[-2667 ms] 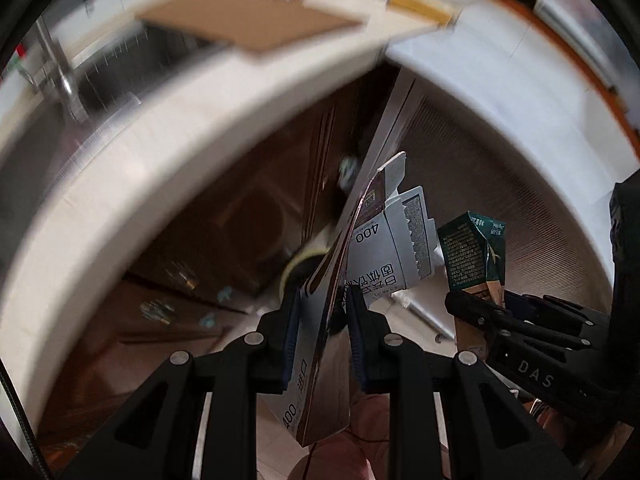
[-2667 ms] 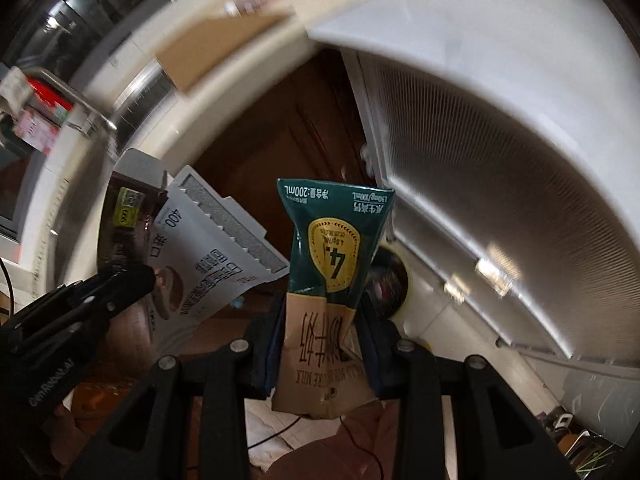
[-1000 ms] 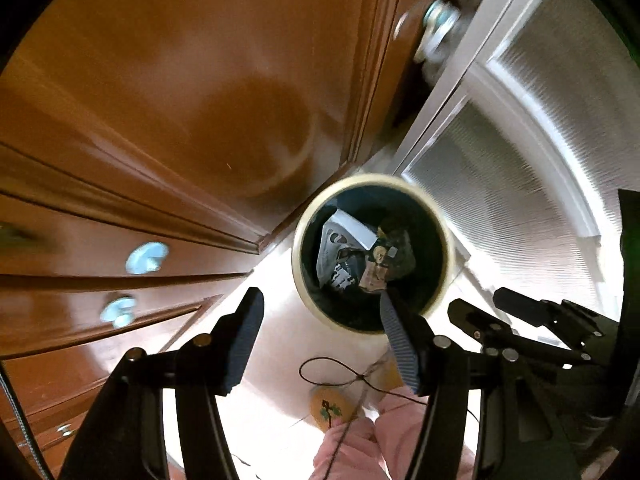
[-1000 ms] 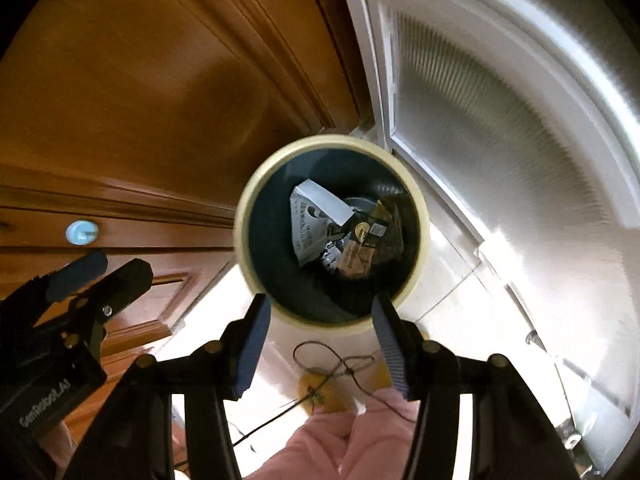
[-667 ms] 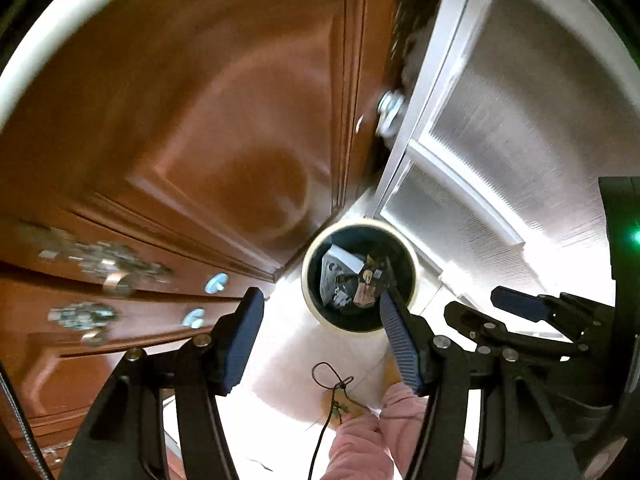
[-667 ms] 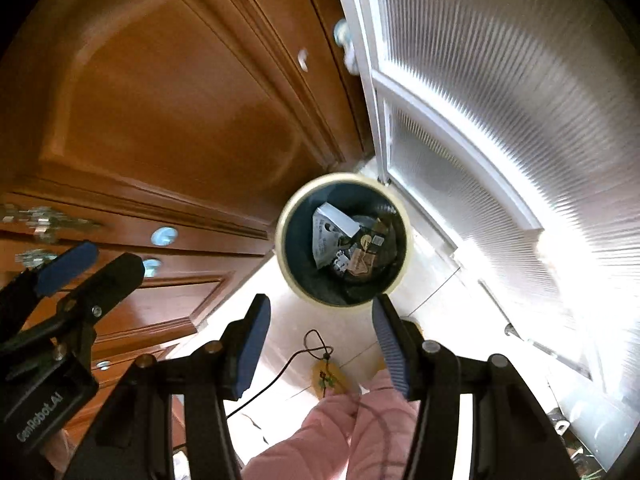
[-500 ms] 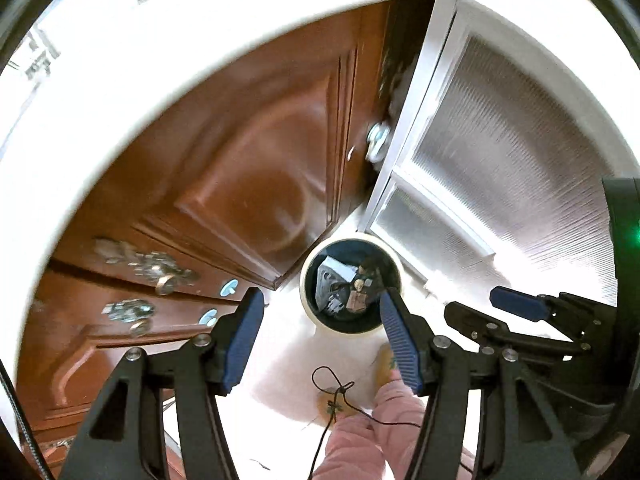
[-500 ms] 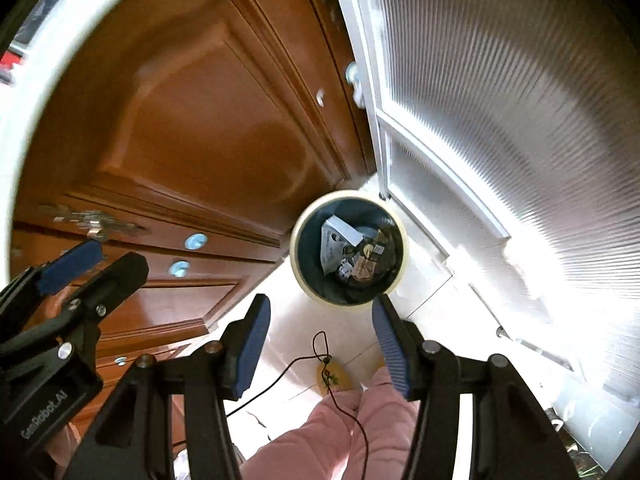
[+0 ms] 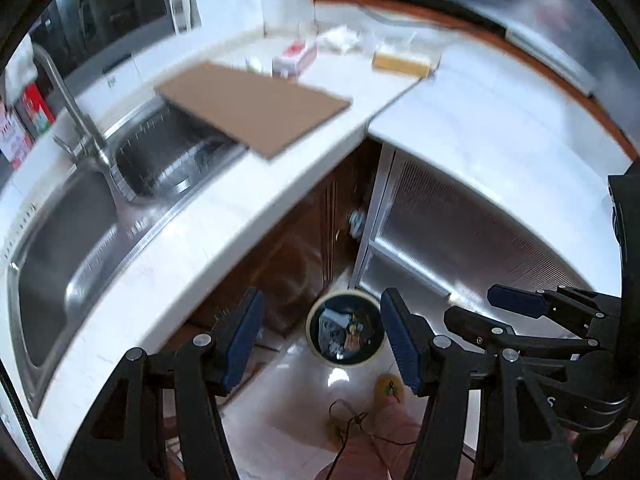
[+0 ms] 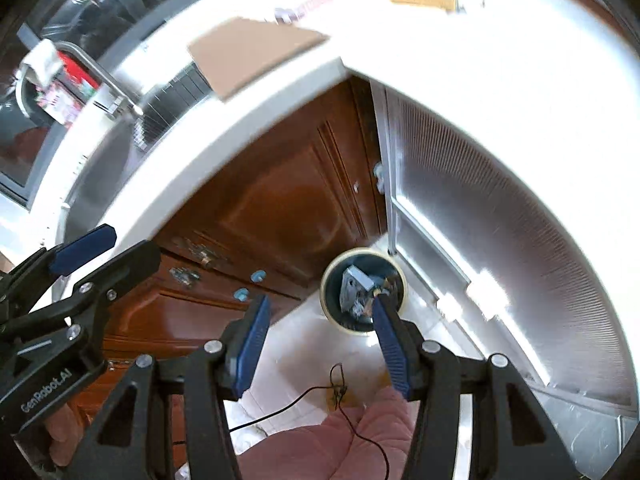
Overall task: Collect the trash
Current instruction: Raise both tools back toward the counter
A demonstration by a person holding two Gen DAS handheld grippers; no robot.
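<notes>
Now both grippers high above round cream-rimmed dark trash bin point(image 9: 346, 330). Left gripper point(image 9: 322, 336) jaws wide, nothing between. Right gripper point(image 10: 318, 338) jaws wide, nothing between. Crumpled cartons and paper point(image 10: 356, 286) inside bin. Bin on pale floor, against brown wooden cabinet door point(image 10: 288, 200), below white countertop point(image 9: 208, 248). Brown flat cardboard sheet point(image 9: 252, 108) on countertop above bin.

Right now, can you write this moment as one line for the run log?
left gripper: open, empty | right gripper: open, empty | bin: on floor, trash inside | cardboard: on counter, over sink
</notes>
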